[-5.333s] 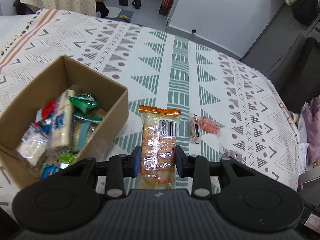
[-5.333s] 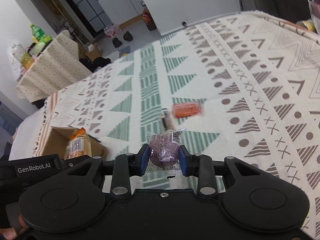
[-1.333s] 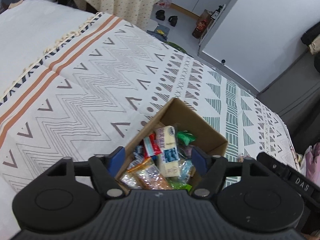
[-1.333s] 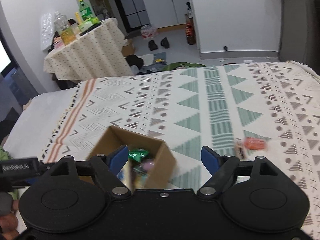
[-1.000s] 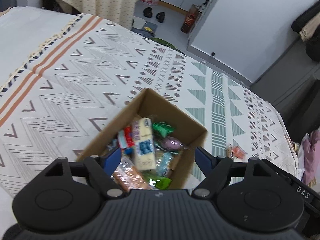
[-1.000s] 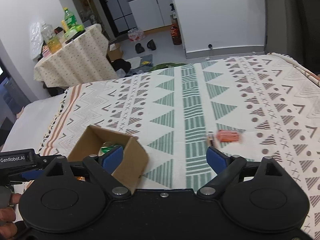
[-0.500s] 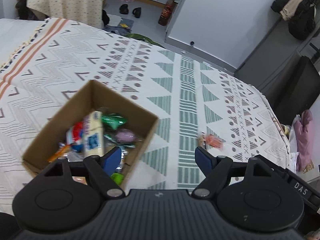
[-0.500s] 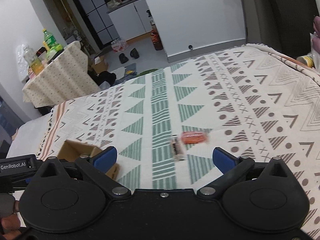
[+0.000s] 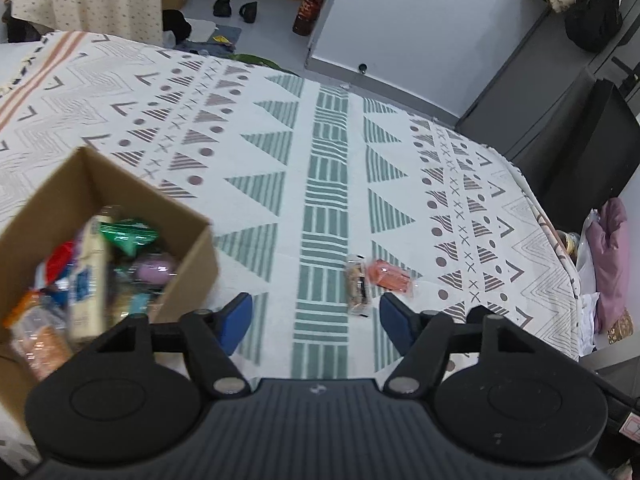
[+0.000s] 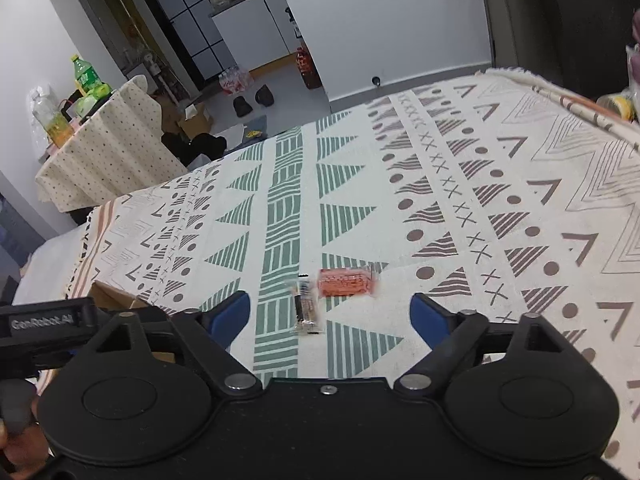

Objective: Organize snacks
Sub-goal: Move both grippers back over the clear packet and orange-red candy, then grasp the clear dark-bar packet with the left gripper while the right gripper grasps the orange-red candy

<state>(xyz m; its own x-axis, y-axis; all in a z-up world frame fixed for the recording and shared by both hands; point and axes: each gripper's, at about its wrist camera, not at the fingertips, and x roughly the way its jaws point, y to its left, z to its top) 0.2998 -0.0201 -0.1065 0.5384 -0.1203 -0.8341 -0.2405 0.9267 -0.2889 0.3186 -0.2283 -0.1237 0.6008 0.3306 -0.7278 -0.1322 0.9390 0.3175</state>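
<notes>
Both scenes are being viewed from above, down along open fingers onto the cloth (image 9: pixel 256 168). The left wrist view is being aimed between the box (image 9: pixel 188 248) and two packets. The same orange packet (image 10: pixel 346 282) and bar (image 10: pixel 306 310) are being seen nearer in the right.

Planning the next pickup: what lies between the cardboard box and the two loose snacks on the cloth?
Only bare patterned cloth between the cardboard box and the clear-wrapped bar beside the orange packet, seen in the left wrist view.
</notes>
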